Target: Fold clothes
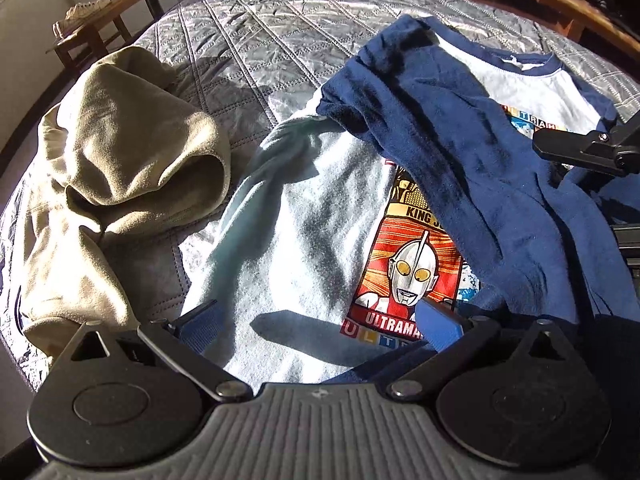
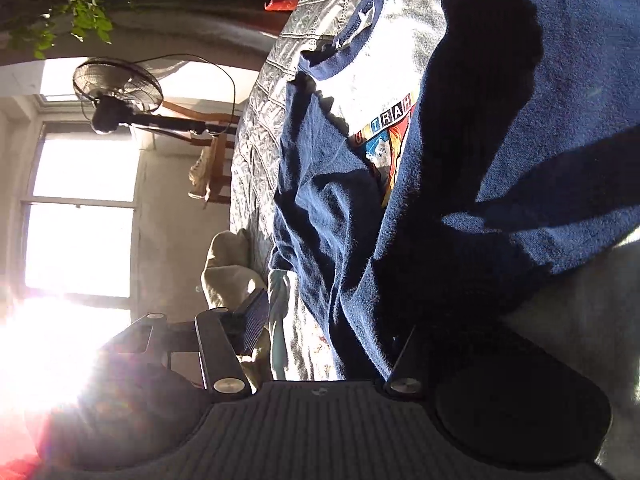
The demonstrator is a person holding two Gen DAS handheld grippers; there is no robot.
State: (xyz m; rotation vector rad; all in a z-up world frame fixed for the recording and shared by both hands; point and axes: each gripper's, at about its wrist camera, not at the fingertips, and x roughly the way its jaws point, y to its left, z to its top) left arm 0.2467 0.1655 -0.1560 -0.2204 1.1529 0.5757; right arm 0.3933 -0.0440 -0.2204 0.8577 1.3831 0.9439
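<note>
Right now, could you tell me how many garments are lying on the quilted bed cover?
2. A beige garment lies bunched at the left, and a grey shirt with navy sleeves is spread beside it, one sleeve folded across its print. More may lie hidden outside the views.

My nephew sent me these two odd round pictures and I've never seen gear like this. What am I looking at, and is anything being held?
There is no robot: a person holds a two-finger tool in each hand, each with a camera looking along its fingers. The left view shows the left tool, open above a grey T-shirt with a navy sleeve folded across its cartoon print. A beige garment lies beside it on a quilted cover. The right view is turned sideways; the right tool looks open against the navy cloth. Whether it grips is unclear.
</note>
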